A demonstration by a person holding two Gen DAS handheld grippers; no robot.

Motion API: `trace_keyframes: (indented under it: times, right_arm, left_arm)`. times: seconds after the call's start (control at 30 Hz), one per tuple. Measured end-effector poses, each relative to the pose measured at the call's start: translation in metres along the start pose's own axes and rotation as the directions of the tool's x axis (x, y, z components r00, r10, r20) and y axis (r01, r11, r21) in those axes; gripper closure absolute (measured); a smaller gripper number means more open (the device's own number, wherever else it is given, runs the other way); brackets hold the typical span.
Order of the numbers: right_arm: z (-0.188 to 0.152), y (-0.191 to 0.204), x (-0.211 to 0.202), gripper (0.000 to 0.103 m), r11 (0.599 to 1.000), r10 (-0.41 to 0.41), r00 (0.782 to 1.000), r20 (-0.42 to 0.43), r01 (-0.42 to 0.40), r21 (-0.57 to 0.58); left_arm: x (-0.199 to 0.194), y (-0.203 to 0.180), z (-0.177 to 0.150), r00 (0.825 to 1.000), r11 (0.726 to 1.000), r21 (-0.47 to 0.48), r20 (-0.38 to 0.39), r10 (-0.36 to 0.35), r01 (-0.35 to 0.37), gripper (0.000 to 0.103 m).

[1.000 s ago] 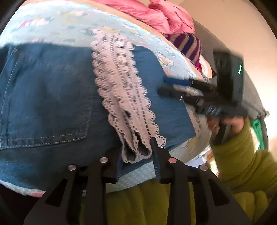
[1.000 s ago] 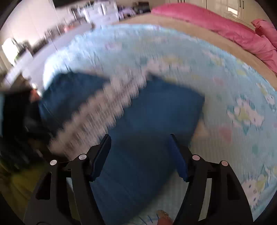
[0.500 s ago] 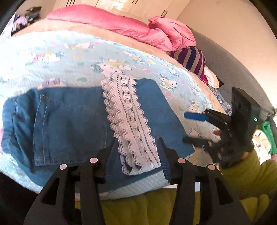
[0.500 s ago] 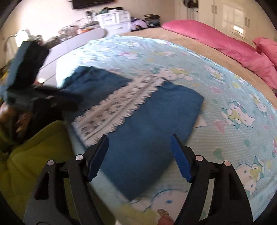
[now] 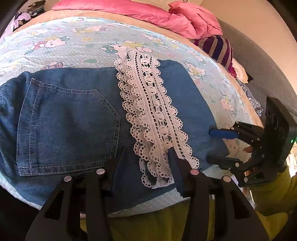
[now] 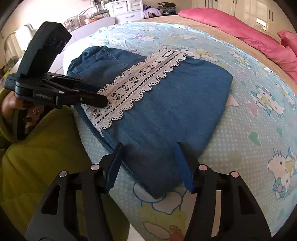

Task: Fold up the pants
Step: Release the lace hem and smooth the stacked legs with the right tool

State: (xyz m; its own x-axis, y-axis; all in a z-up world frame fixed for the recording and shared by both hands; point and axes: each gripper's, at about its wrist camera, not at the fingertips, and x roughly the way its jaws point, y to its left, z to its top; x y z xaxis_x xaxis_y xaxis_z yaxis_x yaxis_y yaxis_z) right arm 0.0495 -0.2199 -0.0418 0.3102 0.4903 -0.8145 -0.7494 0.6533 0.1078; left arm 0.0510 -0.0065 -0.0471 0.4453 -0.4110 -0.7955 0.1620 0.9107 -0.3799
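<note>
The denim pants [image 5: 70, 118] lie folded into a compact blue rectangle near the front edge of the bed, their back pocket [image 5: 68, 129] with pale stitching facing up on one half and a plain denim panel on the other. A band of white scalloped lace trim [image 5: 152, 118] runs across the top of the bundle between the two halves, one end hanging close to the bed's edge. In the left wrist view the folded pants stretch left to right, waistband end at the left and the folded edge at the right, with the lace crossing that long axis from near to far. The left tongs [image 5: 146, 153] are spread, their tips resting over the near edge of the denim and the lace end, gripping nothing. The right tongs [image 6: 148, 148] are also spread wide, straddling the near corner of the plain denim panel without pinching it. The bed carries a light blue cartoon-cat sheet [image 6: 259, 115], with a pink quilt [image 5: 148, 13] bunched along its far side and a striped purple garment [image 5: 220, 50] beside it. White drawers [image 6: 126, 9] and wardrobe doors [image 6: 250, 9] stand at the back of the room, and the person wears a yellow-green sleeve [image 6: 46, 148].
</note>
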Motion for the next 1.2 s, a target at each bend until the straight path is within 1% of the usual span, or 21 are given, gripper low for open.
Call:
trace_keyframes:
  times: [0.13, 0.17, 0.2, 0.27, 0.3, 0.33, 0.4, 0.43, 0.5, 0.6, 0.73, 0.83, 0.87, 0.9, 0.93, 0.97, 1.0, 1.03, 1.13, 1.17, 1.2]
  right_arm:
    - [-0.001, -0.001, -0.001, 0.054, 1.000, 0.010, 1.000, 0.011, -0.011, 0.009]
    - [0.000, -0.001, -0.003, 0.053, 1.000, 0.019, 1.000, 0.015, -0.019, 0.014]
    - [0.000, -0.002, -0.007, 0.053, 1.000, 0.026, 0.999, 0.022, -0.027, 0.017]
    - [-0.001, -0.003, -0.015, 0.050, 0.999, 0.031, 0.999, 0.040, -0.032, 0.021]
    - [0.000, -0.005, -0.020, 0.045, 0.999, 0.026, 0.998, 0.055, -0.028, 0.029]
    - [0.001, -0.006, -0.023, 0.043, 0.999, 0.019, 0.998, 0.066, -0.022, 0.036]
    - [0.004, -0.010, -0.029, 0.042, 0.999, 0.008, 0.996, 0.087, -0.012, 0.052]
    - [0.007, -0.013, -0.034, 0.039, 0.998, -0.005, 0.994, 0.105, -0.001, 0.062]
    - [0.012, -0.017, -0.039, 0.034, 0.997, -0.022, 0.991, 0.128, 0.013, 0.076]
    - [0.026, -0.028, -0.046, 0.028, 0.993, -0.069, 0.983, 0.170, 0.050, 0.111]
    - [0.051, -0.040, -0.051, 0.027, 0.990, -0.094, 0.973, 0.211, 0.068, 0.126]
    - [0.078, -0.044, -0.044, 0.027, 0.994, -0.091, 0.973, 0.214, 0.073, 0.086]
    - [0.087, -0.044, -0.040, 0.029, 0.995, -0.083, 0.974, 0.212, 0.070, 0.069]
    - [0.097, -0.043, -0.033, 0.037, 0.997, -0.071, 0.977, 0.201, 0.063, 0.044]
    - [0.104, -0.042, -0.026, 0.048, 0.998, -0.063, 0.981, 0.186, 0.059, 0.026]
    - [0.114, -0.041, -0.016, 0.052, 0.999, -0.049, 0.985, 0.163, 0.050, -0.002]
    - [0.119, -0.040, -0.009, 0.059, 0.999, -0.043, 0.988, 0.149, 0.046, -0.017]
    - [0.127, -0.039, 0.001, 0.064, 0.998, -0.044, 0.991, 0.129, 0.048, -0.032]
    - [0.142, -0.040, 0.030, 0.070, 0.998, -0.043, 0.997, 0.068, 0.046, -0.044]
    - [0.146, -0.041, 0.039, 0.070, 0.998, -0.044, 0.998, 0.043, 0.045, -0.040]
    - [0.149, -0.043, 0.050, 0.070, 0.999, -0.039, 0.999, 0.020, 0.040, -0.036]
  left_arm:
    - [-0.002, -0.001, -0.002, 1.000, 1.000, 0.000, 0.008, -0.008, 0.008, 0.053]
    - [-0.004, -0.002, -0.002, 1.000, 1.000, 0.000, 0.014, 0.001, -0.001, 0.050]
    - [-0.006, -0.003, -0.002, 1.000, 1.000, 0.000, 0.020, 0.009, -0.009, 0.050]
    - [-0.013, -0.003, -0.002, 0.999, 1.000, -0.007, 0.041, 0.017, -0.017, 0.042]
    - [-0.016, -0.002, -0.002, 0.998, 1.000, -0.011, 0.053, 0.020, -0.020, 0.029]
    - [-0.020, -0.003, -0.001, 0.997, 0.999, -0.012, 0.065, 0.032, -0.031, 0.026]
    - [-0.027, -0.004, -0.001, 0.995, 0.999, -0.007, 0.085, 0.044, -0.044, 0.025]
    - [-0.029, -0.006, 0.000, 0.995, 0.999, -0.004, 0.093, 0.044, -0.044, 0.021]
    - [-0.034, -0.011, 0.000, 0.991, 0.997, 0.012, 0.110, 0.076, -0.078, 0.015]
    - [-0.039, -0.018, 0.000, 0.987, 0.994, 0.037, 0.127, 0.094, -0.100, 0.008]
    - [-0.045, -0.028, 0.001, 0.982, 0.990, 0.071, 0.149, 0.112, -0.124, 0.007]
    - [-0.049, -0.037, -0.002, 0.981, 0.989, 0.103, 0.173, 0.083, -0.102, 0.008]
    - [-0.048, -0.041, -0.003, 0.982, 0.988, 0.113, 0.173, 0.081, -0.101, 0.008]
    - [-0.047, -0.044, -0.004, 0.982, 0.987, 0.126, 0.171, 0.080, -0.102, 0.009]
    - [-0.046, -0.048, -0.005, 0.983, 0.985, 0.138, 0.167, 0.079, -0.103, 0.011]
    - [-0.042, -0.052, -0.006, 0.985, 0.983, 0.156, 0.156, 0.077, -0.101, 0.015]
    - [-0.039, -0.054, -0.007, 0.987, 0.981, 0.169, 0.146, 0.074, -0.098, 0.022]
    - [-0.035, -0.057, -0.008, 0.989, 0.978, 0.184, 0.132, 0.071, -0.095, 0.023]
    - [-0.018, -0.060, -0.011, 0.995, 0.974, 0.211, 0.076, 0.072, -0.086, 0.023]
    - [-0.015, -0.059, -0.012, 0.996, 0.974, 0.213, 0.062, 0.070, -0.082, 0.024]
    - [-0.011, -0.058, -0.012, 0.997, 0.974, 0.213, 0.045, 0.066, -0.074, 0.028]
